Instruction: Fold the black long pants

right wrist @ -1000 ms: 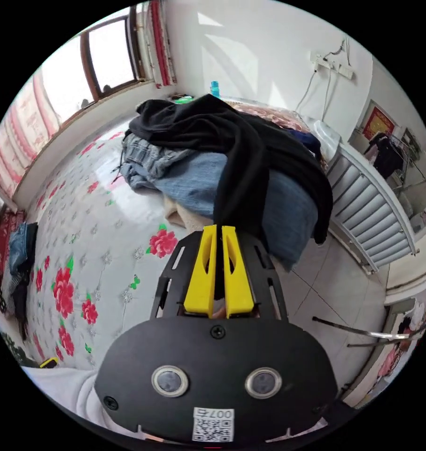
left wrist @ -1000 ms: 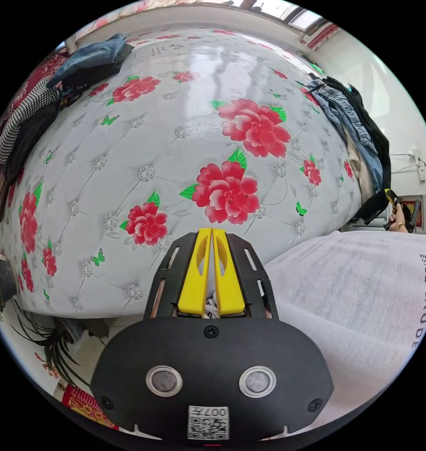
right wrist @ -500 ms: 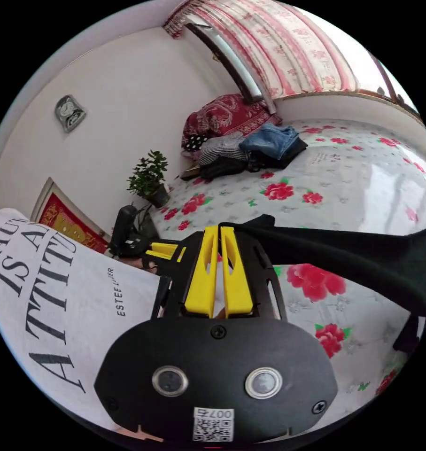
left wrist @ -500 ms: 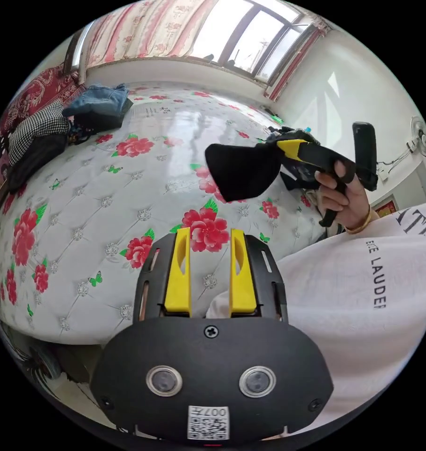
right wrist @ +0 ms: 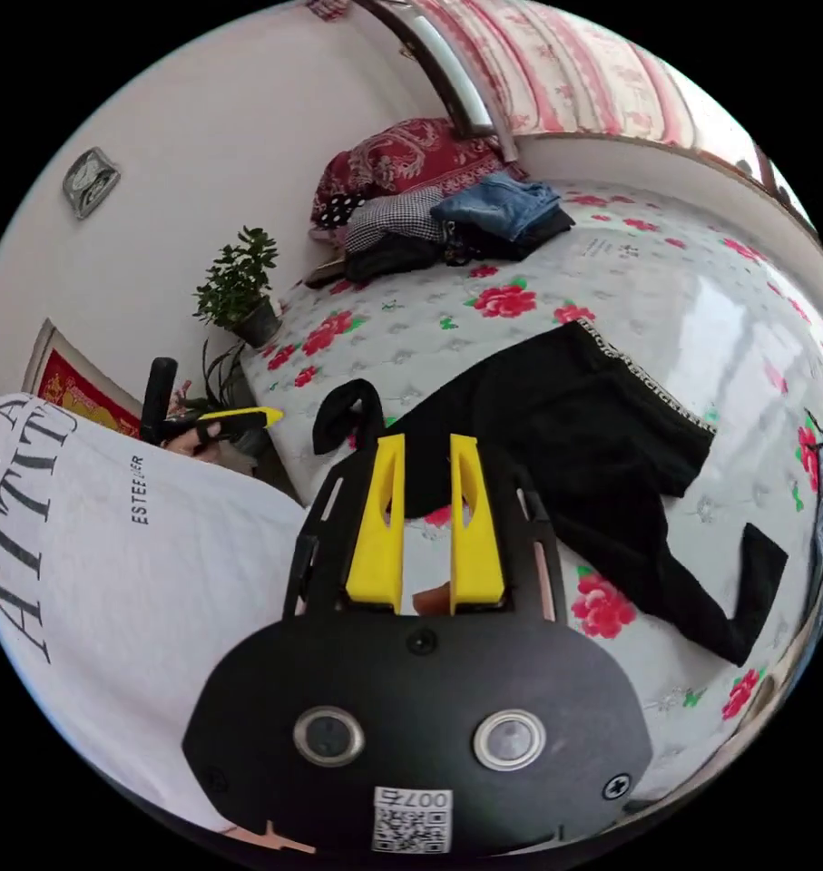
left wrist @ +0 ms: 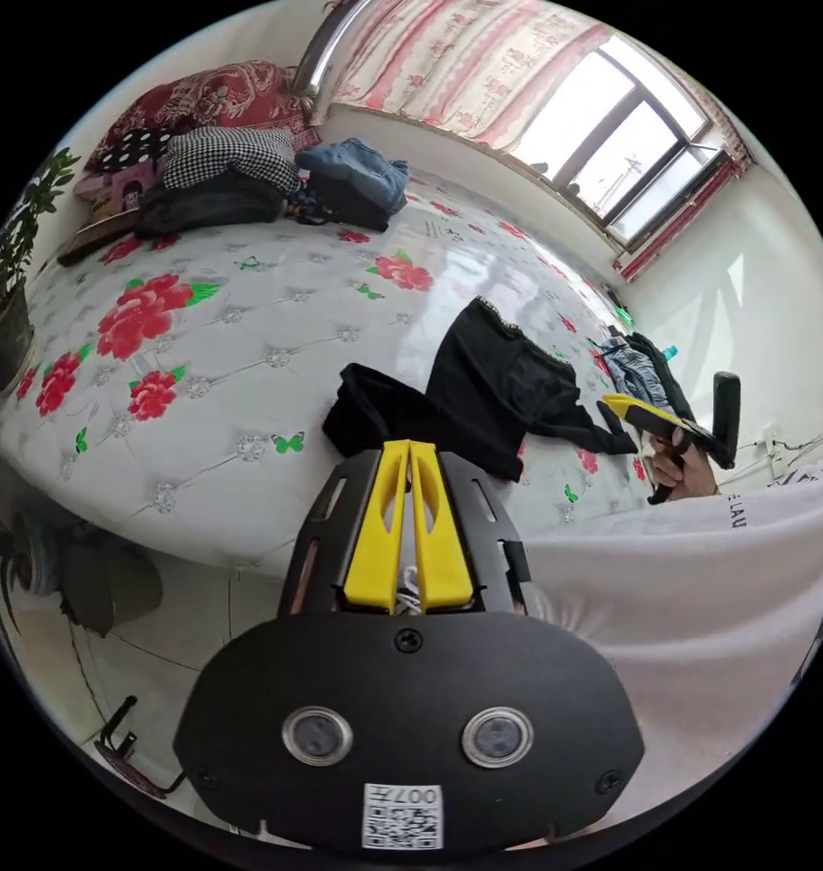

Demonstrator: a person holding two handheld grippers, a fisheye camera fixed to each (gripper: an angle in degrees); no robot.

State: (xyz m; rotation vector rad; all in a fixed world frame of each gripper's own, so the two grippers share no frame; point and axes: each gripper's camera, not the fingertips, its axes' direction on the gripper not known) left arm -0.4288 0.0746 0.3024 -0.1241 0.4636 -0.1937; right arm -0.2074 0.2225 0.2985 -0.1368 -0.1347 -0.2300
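The left gripper (left wrist: 409,449) is held low before the mattress (left wrist: 248,299), jaws pressed together on nothing. The right gripper (right wrist: 426,445) is kept narrowly parted above the black long pants (right wrist: 574,435), which are spread crumpled on the mattress; one leg end is cut off behind its jaws.

In the left gripper view, the left claw (left wrist: 409,446) has its yellow jaws pressed together with nothing between them, pointing at the black long pants (left wrist: 484,390), which lie crumpled on the flowered bed (left wrist: 202,354). At the right, the right claw (left wrist: 622,407) is held in a hand (left wrist: 679,463) just beside the end of one pant leg, above a white sleeve (left wrist: 701,581). A pile of folded clothes (left wrist: 275,181) sits at the bed's far end below a curtained window (left wrist: 611,136), and a potted plant (left wrist: 7,290) stands at the left edge.
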